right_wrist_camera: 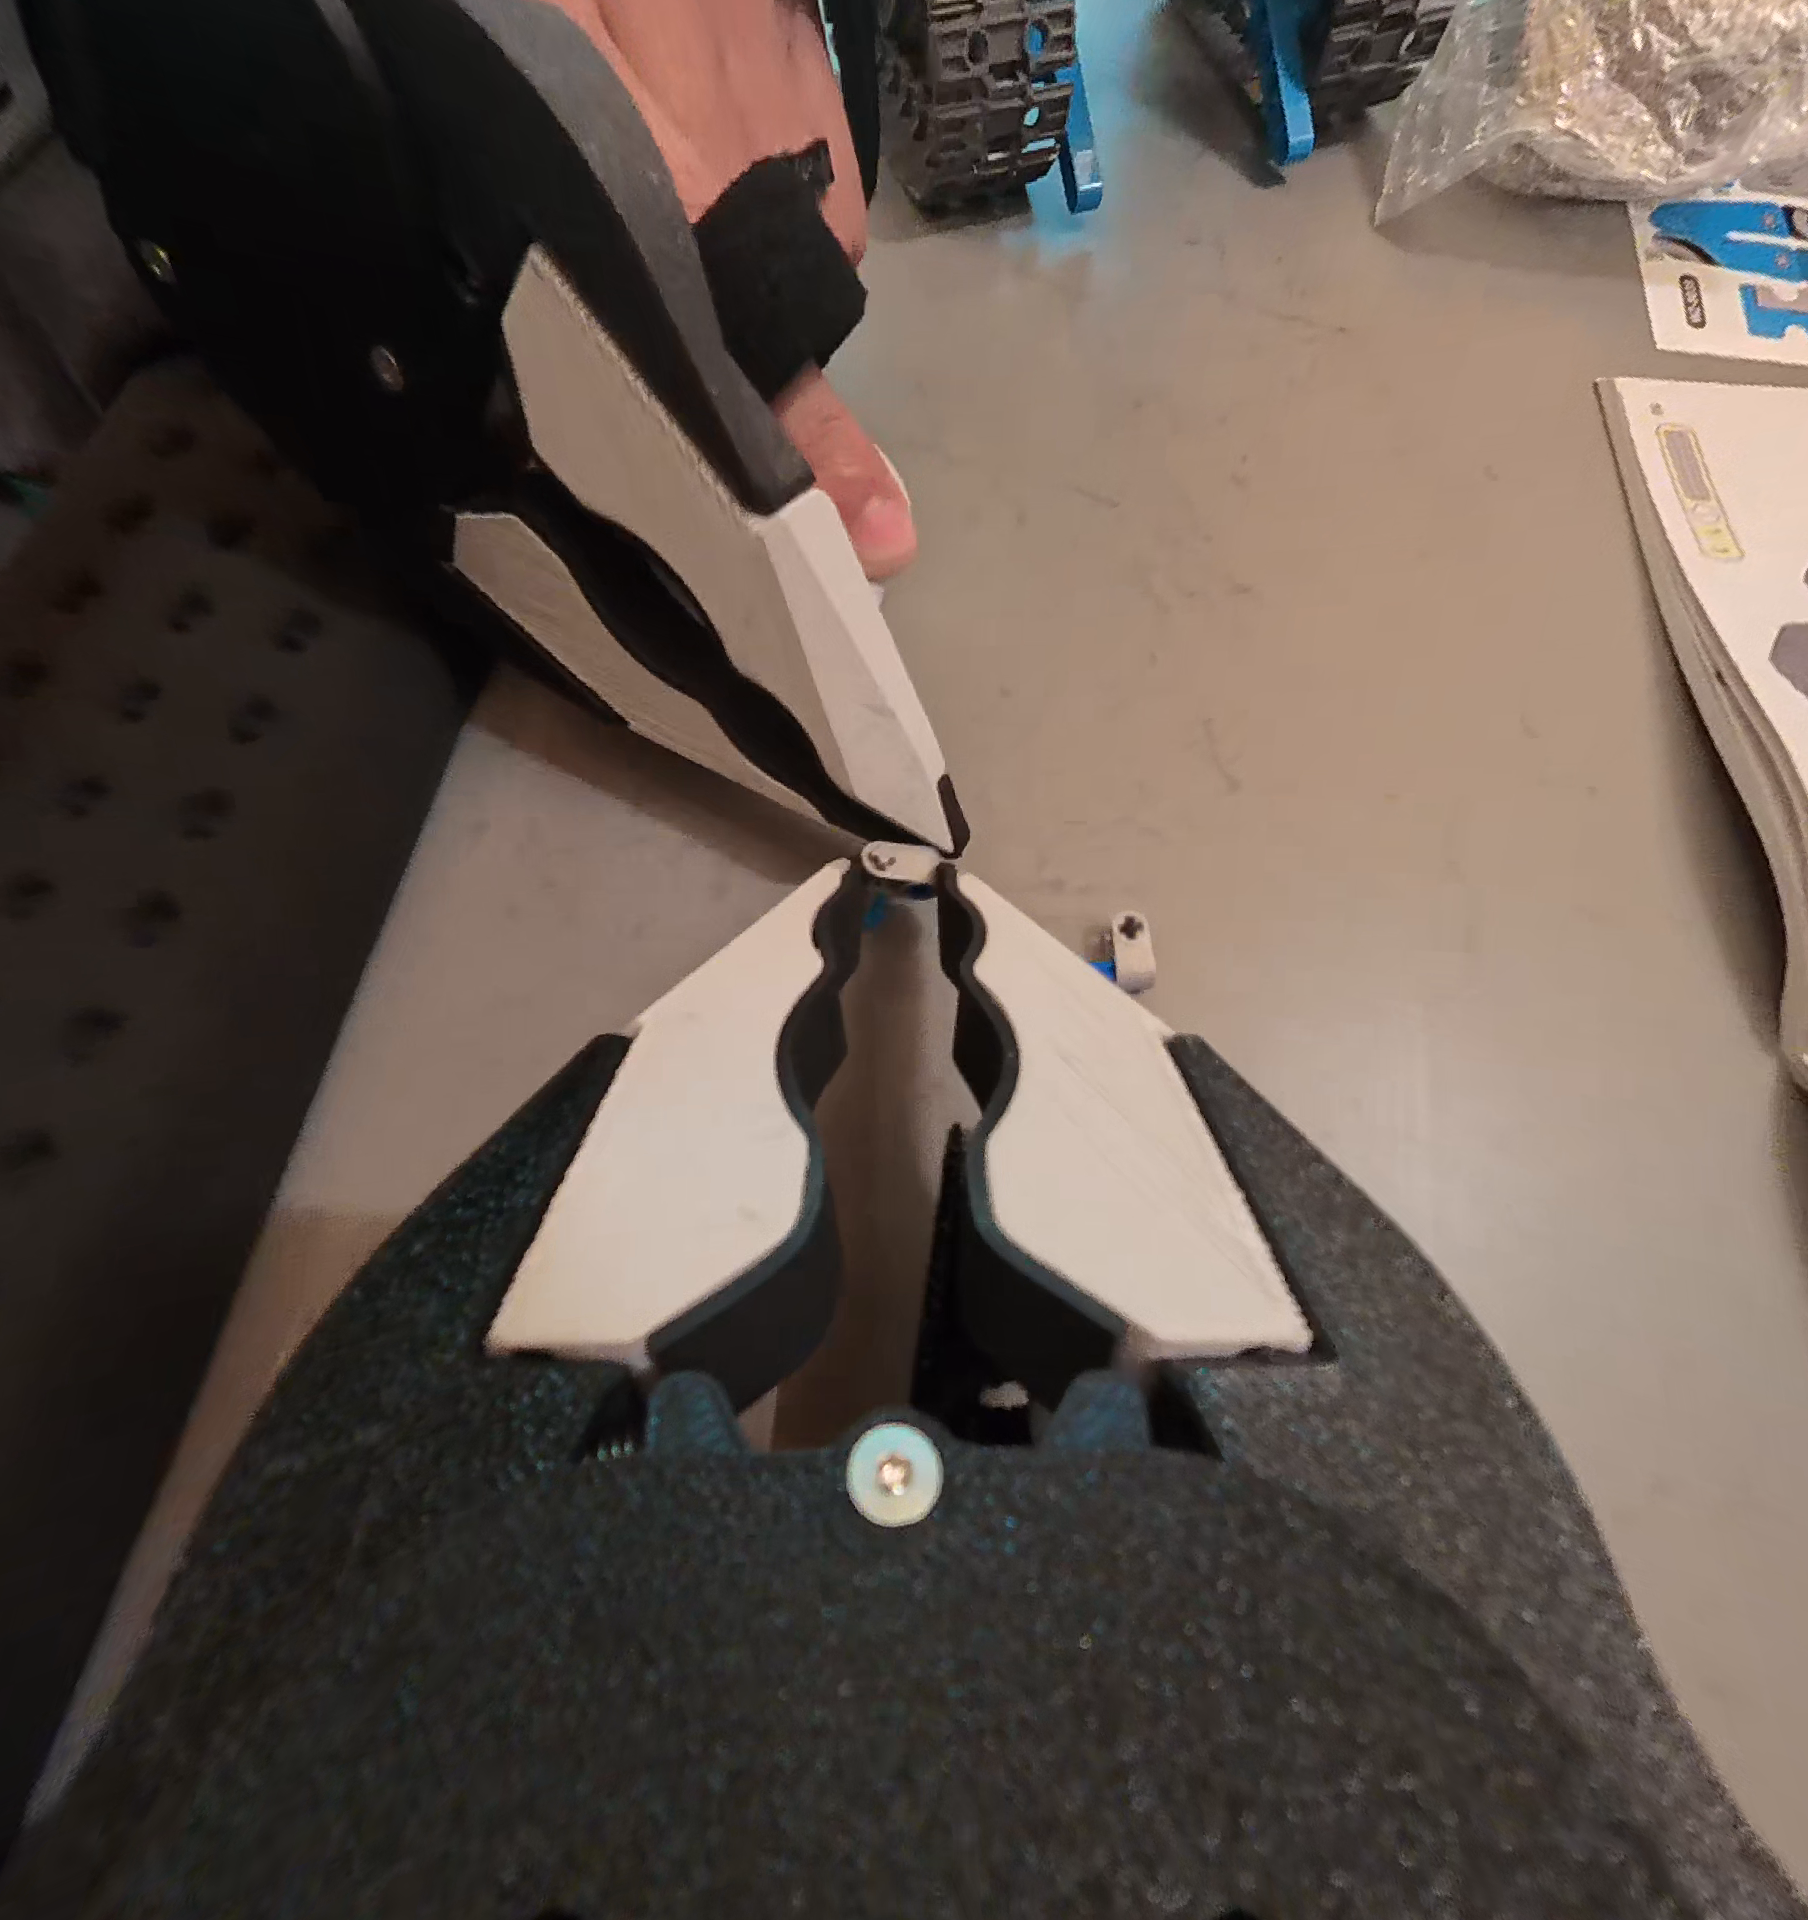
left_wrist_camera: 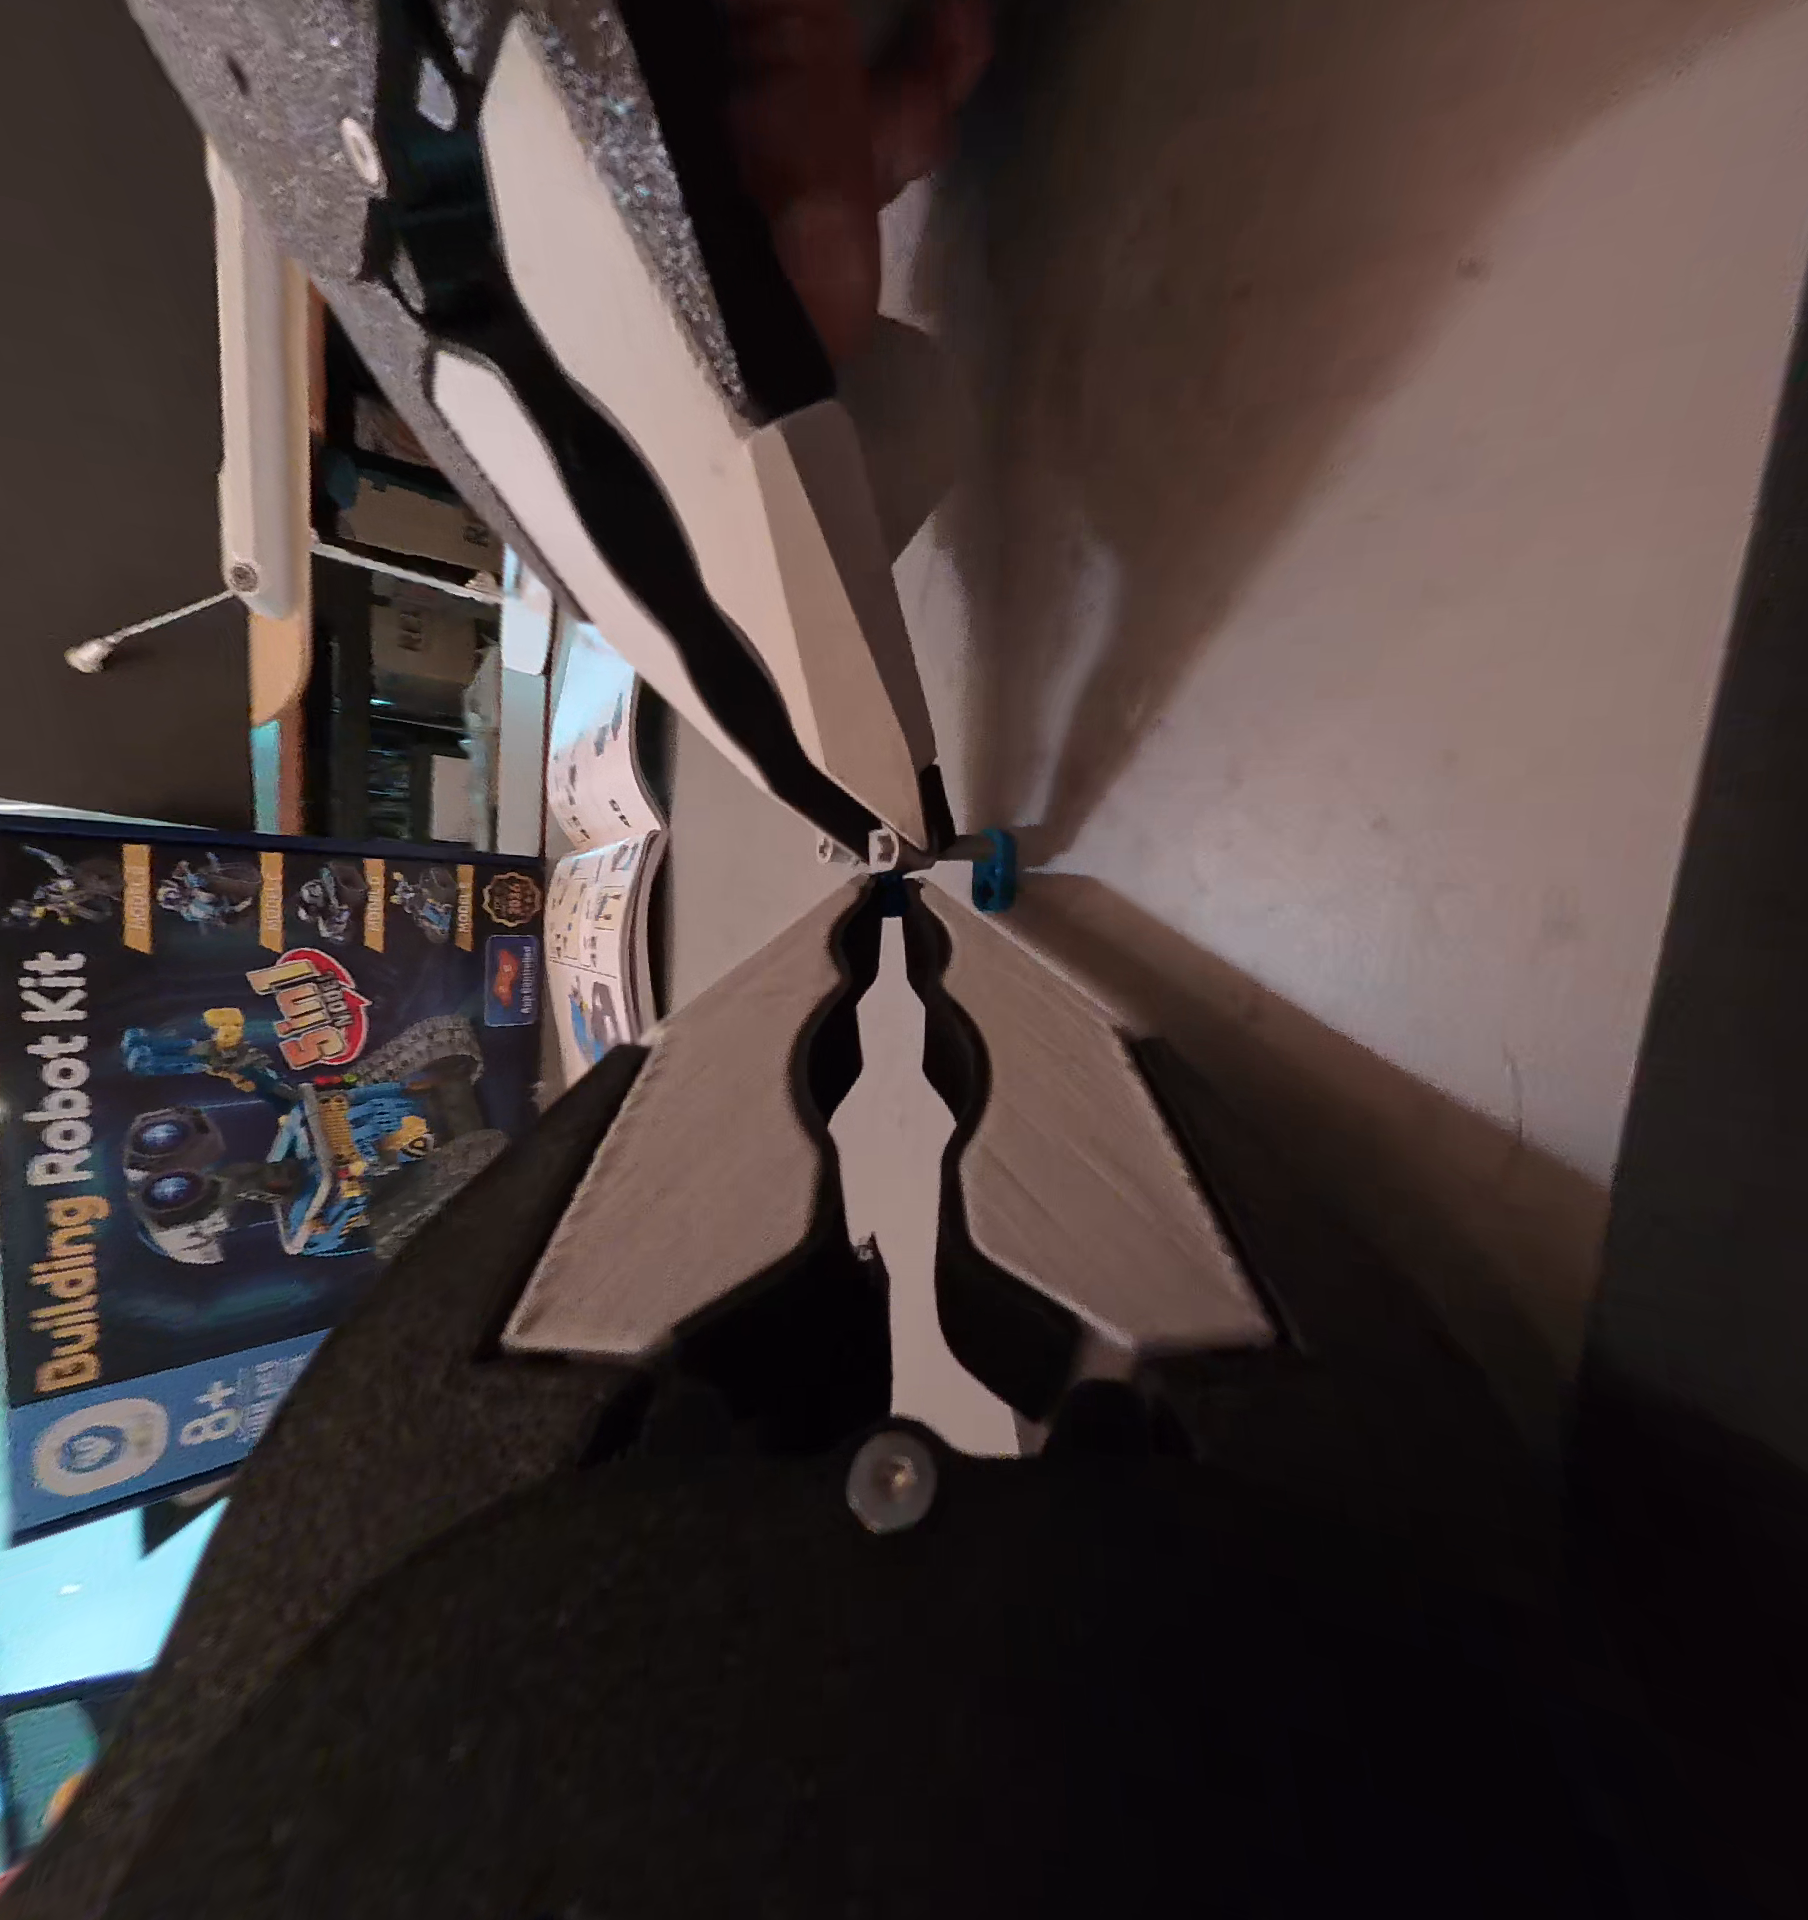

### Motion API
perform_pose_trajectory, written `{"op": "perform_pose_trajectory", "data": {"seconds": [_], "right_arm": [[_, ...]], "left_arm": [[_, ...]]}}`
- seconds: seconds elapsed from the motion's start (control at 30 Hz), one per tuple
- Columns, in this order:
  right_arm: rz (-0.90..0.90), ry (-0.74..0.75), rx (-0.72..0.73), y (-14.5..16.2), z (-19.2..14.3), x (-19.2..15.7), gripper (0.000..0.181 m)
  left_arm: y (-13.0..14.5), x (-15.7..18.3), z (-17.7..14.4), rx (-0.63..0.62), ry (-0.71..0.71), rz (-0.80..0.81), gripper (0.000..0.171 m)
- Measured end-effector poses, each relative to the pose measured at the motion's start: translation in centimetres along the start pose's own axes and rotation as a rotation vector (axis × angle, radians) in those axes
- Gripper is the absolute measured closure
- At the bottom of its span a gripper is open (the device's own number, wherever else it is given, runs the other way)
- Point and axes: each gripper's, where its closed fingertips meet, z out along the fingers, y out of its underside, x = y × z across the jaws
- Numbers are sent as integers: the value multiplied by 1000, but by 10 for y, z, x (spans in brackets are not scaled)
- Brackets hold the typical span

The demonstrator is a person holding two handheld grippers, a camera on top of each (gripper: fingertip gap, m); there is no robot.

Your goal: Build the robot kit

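My two grippers meet tip to tip just above the grey table [right_wrist_camera: 1295, 623]. A small grey connector [right_wrist_camera: 895, 857] with a blue pin [right_wrist_camera: 877, 912] is pinched between them. In the right wrist view my right gripper [right_wrist_camera: 895, 881] is shut around the blue pin end, and the left gripper comes in from the upper left, shut on the grey part. In the left wrist view my left gripper [left_wrist_camera: 887, 891] is shut on a dark blue bit [left_wrist_camera: 889, 894], and the right gripper's tips hold the white-grey part [left_wrist_camera: 869, 847]. A gloved hand [right_wrist_camera: 775, 260] holds the left gripper.
A loose grey connector [right_wrist_camera: 1131, 948] lies right of the tips. It shows blue in the left wrist view [left_wrist_camera: 993, 883]. An open instruction booklet [right_wrist_camera: 1762, 727], a sticker sheet [right_wrist_camera: 1752, 270], a bag of parts [right_wrist_camera: 1658, 83] and a tracked blue-black model [right_wrist_camera: 993, 94] lie beyond. The kit box [left_wrist_camera: 256, 1091] stands behind. The tips of both grippers are at nearly the same place. Left tips and right tips are each some 20 cm from the tracked blue-black model [right_wrist_camera: 993, 94].
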Motion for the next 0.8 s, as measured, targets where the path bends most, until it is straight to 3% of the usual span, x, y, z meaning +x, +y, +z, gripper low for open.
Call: {"op": "perform_pose_trajectory", "data": {"seconds": [0.23, 0.4, 0.47, 0.57, 0.7, 0.8], "right_arm": [[-65, 55, -52, 3, 0, -1, 167], [74, 24, -44, 1, -1, 4, 166], [43, 43, -16, -5, -7, 5, 156], [-8, 137, 20, -15, -21, 17, 153], [-129, 300, 108, -42, -37, 28, 138], [-223, 296, 33, -40, -32, 15, 132]], "left_arm": [[-1, 1, 2, -30, -42, 99, 169], [2, -3, 4, -19, -16, -2, 168], [3, -10, 2, 1, -14, -97, 168], [7, -37, -5, 82, -12, -385, 169], [2, -52, -13, 296, 179, -812, 169], [-8, -47, -17, 372, 294, -864, 169]]}}
